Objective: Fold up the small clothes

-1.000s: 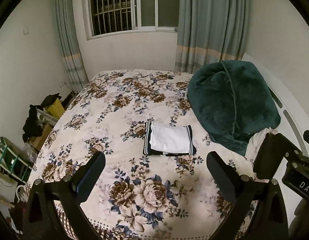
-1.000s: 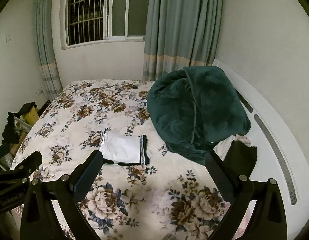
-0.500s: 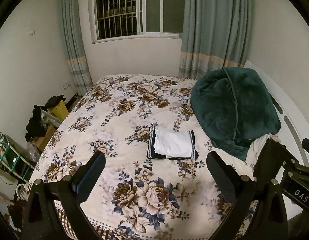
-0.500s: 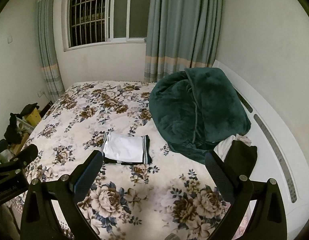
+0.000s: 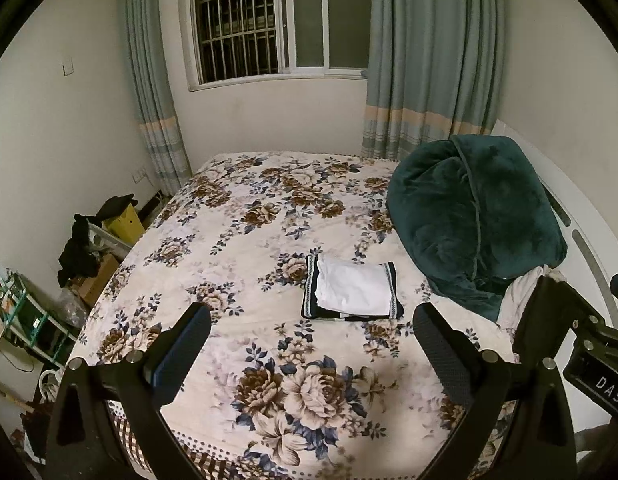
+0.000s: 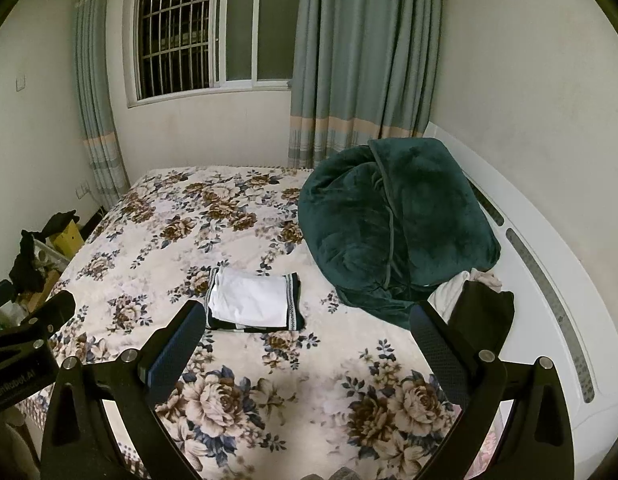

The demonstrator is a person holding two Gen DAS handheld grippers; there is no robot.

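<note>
Right wrist: dark garment (image 6: 485, 312) behind finger, partly hidden.

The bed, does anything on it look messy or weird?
The folded clothes sit neat on the flowery bed. The big green blanket is just bunched in a heap by the headboard, with loose unfolded clothes tucked beside it. Both claws are open and empty.

- Place: a home bedroom, lit by indoor light.
- Bed (image 5: 245, 264), with a floral cover.
- Dark green plush blanket (image 5: 469, 220), heaped by the white headboard (image 6: 549, 264).
- Barred window (image 5: 269, 24), with blue-grey curtains (image 5: 429, 60).
- Household clutter (image 5: 89, 248) along the wall beside the bed.
</note>
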